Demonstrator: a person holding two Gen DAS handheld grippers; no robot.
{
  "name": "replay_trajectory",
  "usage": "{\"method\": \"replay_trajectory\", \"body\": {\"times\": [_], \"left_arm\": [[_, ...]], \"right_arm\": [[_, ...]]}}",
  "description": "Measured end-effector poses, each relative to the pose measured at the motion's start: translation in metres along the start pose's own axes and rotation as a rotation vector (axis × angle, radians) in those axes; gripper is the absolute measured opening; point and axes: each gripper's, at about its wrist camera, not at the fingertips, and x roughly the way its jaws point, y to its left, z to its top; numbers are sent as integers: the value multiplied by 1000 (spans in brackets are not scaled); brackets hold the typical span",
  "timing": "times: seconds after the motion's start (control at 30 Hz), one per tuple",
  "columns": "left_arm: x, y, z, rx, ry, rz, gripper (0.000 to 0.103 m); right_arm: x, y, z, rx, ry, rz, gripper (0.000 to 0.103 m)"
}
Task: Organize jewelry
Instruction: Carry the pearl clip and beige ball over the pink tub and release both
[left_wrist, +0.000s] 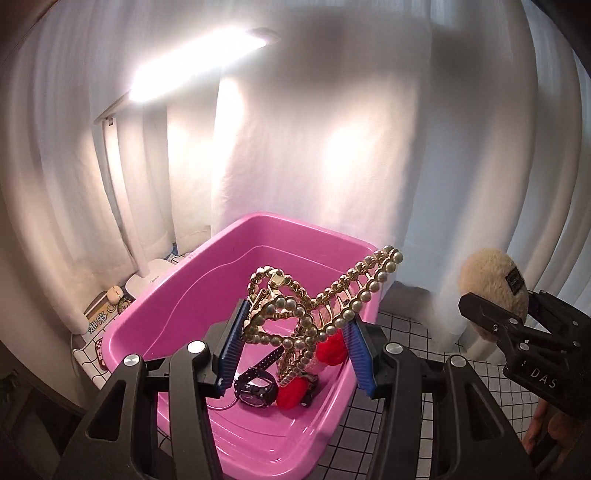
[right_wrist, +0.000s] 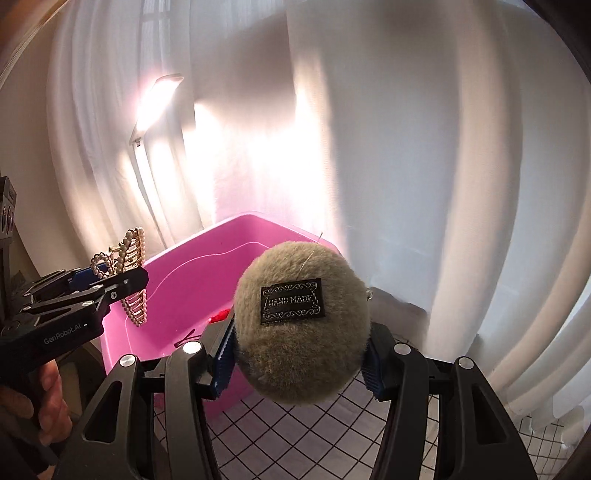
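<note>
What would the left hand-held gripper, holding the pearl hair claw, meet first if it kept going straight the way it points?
Probably the inside of the pink plastic tub, near the black wristwatch and red pieces lying in it; depth is hard to judge.

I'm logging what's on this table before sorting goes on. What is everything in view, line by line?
Tub: one, pink, on the checked cloth.
Hair claw: one, gold with pearls, held above the tub.
Watch: one, dark, on the tub floor.
Fluffy pieces: two, red, in the tub beside the watch.
Puff: one, beige with a black label, held beside the tub.
Lamp: one, white, lit, behind the tub.
Curtain: white, backdrop.
Cloth: white with black grid, under the tub.
Left gripper: black, blue pads, jaws on the hair claw.
Right gripper: same, jaws on the puff.
</note>
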Motion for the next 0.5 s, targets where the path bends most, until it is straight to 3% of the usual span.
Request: {"method": "replay_trajectory", "body": {"times": [0.27, 0.5], "left_arm": [[35, 63, -11, -102, 95, 133, 49], [61, 75, -23, -141, 188, 169, 50]], "right_arm": [[66, 56, 25, -73, 67, 93, 54], [111, 83, 29, -119, 154, 93, 54]]}}
